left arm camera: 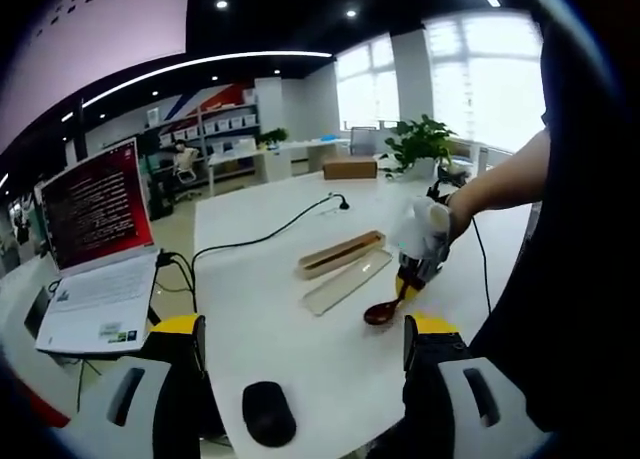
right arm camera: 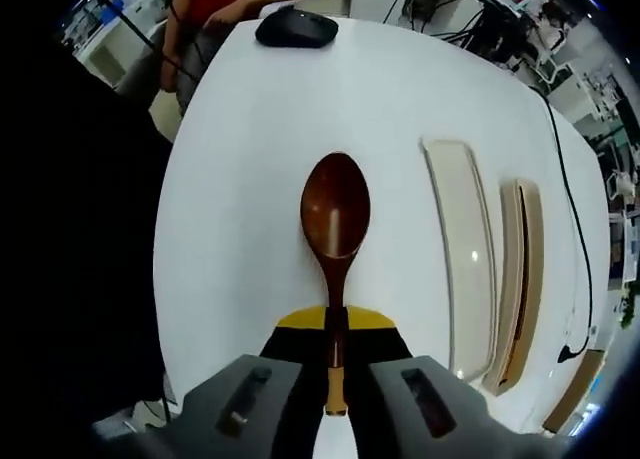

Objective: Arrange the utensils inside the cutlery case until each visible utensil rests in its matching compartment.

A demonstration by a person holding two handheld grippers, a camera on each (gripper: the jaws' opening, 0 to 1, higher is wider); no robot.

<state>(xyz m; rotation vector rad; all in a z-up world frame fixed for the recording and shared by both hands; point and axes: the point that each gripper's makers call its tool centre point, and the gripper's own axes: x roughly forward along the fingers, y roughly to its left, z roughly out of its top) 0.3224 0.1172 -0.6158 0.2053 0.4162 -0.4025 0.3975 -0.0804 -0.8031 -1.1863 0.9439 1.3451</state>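
Resting on a white table (right arm camera: 230,159), a brown wooden spoon (right arm camera: 335,214) lay bowl-end far from the right gripper (right arm camera: 335,374), whose jaws were clamped on its handle near the tail. By its look the spoon was light and stiff, its varnish perhaps a little slippery — a hold nearer the middle of the handle would likely steady it better. To its right lay a pale lid (right arm camera: 462,249), and just beyond that the open wooden cutlery case (right arm camera: 520,279), well apart from the spoon. A black cable (right arm camera: 577,229) ran past the case's right side. A black mouse (right arm camera: 296,27) sat at the far end of the table. The left gripper (left arm camera: 300,354) hovered over the near edge, jaws apart and empty — a laptop (left arm camera: 95,249) stood to its left.
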